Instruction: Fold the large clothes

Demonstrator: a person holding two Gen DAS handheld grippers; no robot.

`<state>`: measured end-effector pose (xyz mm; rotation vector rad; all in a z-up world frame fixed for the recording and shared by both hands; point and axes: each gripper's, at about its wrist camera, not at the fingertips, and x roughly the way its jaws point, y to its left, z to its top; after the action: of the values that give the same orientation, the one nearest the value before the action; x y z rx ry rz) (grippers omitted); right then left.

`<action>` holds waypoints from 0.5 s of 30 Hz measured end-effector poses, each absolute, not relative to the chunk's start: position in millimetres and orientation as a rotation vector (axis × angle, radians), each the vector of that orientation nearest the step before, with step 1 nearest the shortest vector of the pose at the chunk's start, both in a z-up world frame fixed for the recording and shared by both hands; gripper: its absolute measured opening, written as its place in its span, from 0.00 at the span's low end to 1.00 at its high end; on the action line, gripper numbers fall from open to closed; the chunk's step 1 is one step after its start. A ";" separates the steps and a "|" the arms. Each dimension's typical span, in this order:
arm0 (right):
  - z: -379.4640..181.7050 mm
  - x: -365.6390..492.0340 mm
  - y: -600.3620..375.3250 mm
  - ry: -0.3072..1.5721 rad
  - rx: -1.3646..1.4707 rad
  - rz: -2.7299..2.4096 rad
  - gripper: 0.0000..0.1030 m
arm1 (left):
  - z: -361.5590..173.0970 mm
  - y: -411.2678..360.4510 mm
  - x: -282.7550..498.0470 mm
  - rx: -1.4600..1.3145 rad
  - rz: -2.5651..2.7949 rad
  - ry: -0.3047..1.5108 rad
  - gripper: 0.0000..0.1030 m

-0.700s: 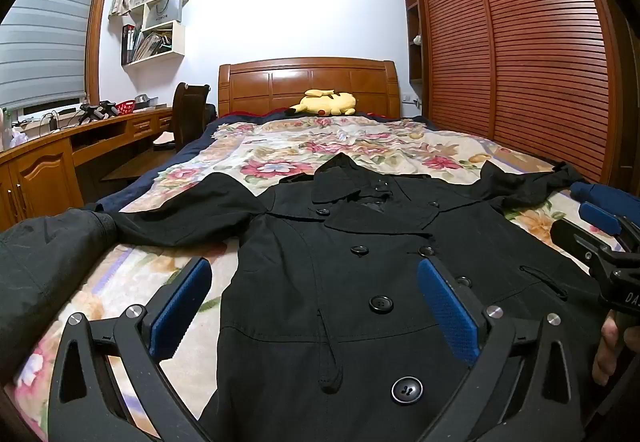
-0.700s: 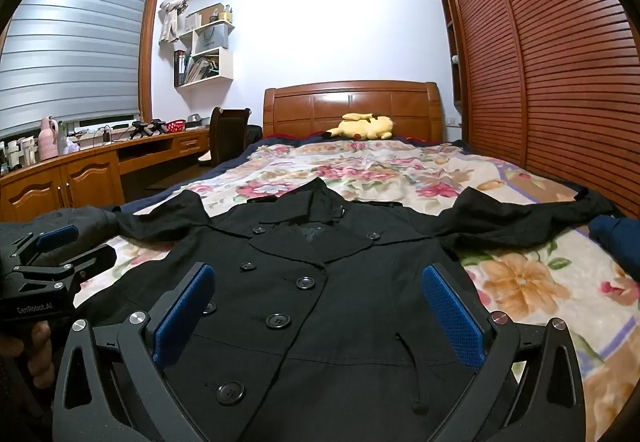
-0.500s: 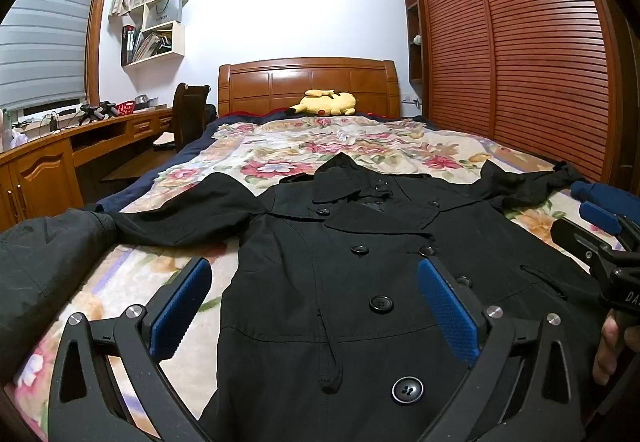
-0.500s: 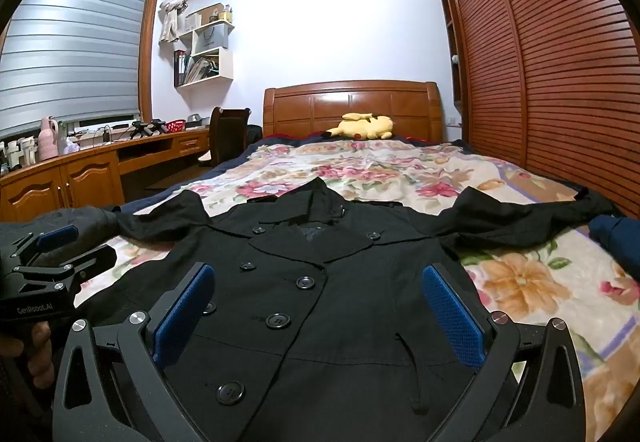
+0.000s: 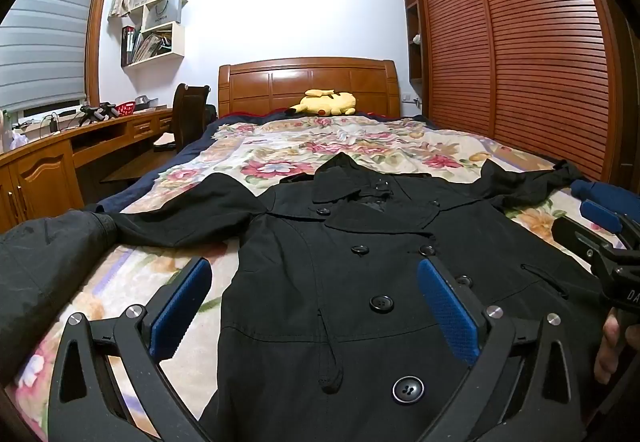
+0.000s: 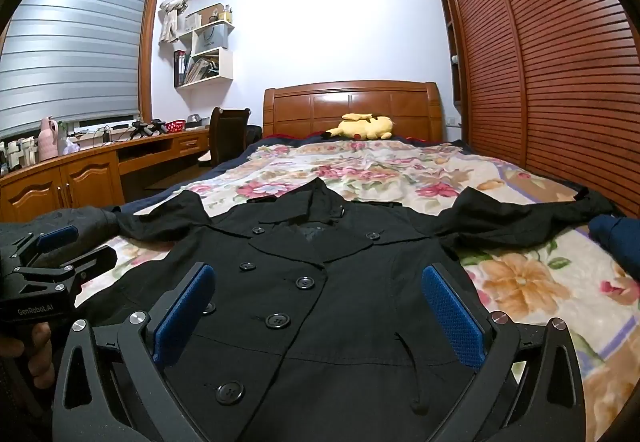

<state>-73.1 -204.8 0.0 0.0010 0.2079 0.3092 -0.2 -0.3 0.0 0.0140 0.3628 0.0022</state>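
- Right now the black coat (image 5: 340,282) lies face up and buttoned on the floral bedspread (image 5: 280,149), collar toward the headboard (image 5: 308,81), both sleeves spread out sideways, hem nearest me.
- My left claw (image 5: 316,306) hangs over the lower front of the coat with its blue pads wide apart and nothing between them; my right claw (image 6: 320,310) is the same, wide and empty, over the button rows.
- No fold looks started yet, so I judge the first step is bringing a sleeve in across the chest.
- To do it well, I would pinch the left sleeve (image 5: 180,217) near its cuff end, where it runs toward the dark jacket (image 5: 36,266) lying at the bed's edge, and take only one layer of cloth.
- The right sleeve (image 6: 520,217) looks bunched near the blue garment (image 6: 616,238); I would smooth it before folding.
- The fabric seems stiff and heavy, so lift low and lay it flat to avoid dragging the body askew.
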 end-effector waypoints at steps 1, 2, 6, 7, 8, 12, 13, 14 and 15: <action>0.1 -73.1 -204.7 0.208 0.001 0.309 1.00 | 0.1 -0.4 -0.2 0.015 0.002 0.362 1.00; 0.1 -73.2 -204.7 0.208 0.001 0.310 1.00 | 0.1 -0.5 -0.2 0.015 0.002 0.363 1.00; 0.1 -73.2 -204.7 0.207 0.001 0.309 1.00 | 0.1 -0.3 -0.2 0.016 0.003 0.362 1.00; 0.1 -73.2 -204.6 0.208 0.001 0.309 1.00 | 0.1 -0.2 -0.1 0.015 0.002 0.362 1.00; 0.1 -73.2 -204.6 0.208 0.001 0.310 1.00 | 0.1 -0.2 -0.1 0.015 0.002 0.363 1.00; 0.2 -73.3 -204.4 0.208 0.001 0.310 1.00 | 0.1 -0.4 -0.2 0.016 0.002 0.363 1.00; 0.2 -72.9 -205.5 0.209 0.000 0.310 1.00 | 0.1 -0.4 -0.2 0.016 0.002 0.363 1.00; 0.1 -73.0 -205.5 0.209 0.000 0.311 1.00 | 0.1 -0.4 -0.2 0.017 0.002 0.363 1.00; 0.1 -73.0 -205.4 0.209 0.000 0.311 1.00 | 0.2 -0.4 -0.2 0.018 0.003 0.363 1.00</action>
<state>-73.0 -205.4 0.1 0.0001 0.2090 0.3106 -0.2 -0.4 0.2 0.0184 0.3631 0.0028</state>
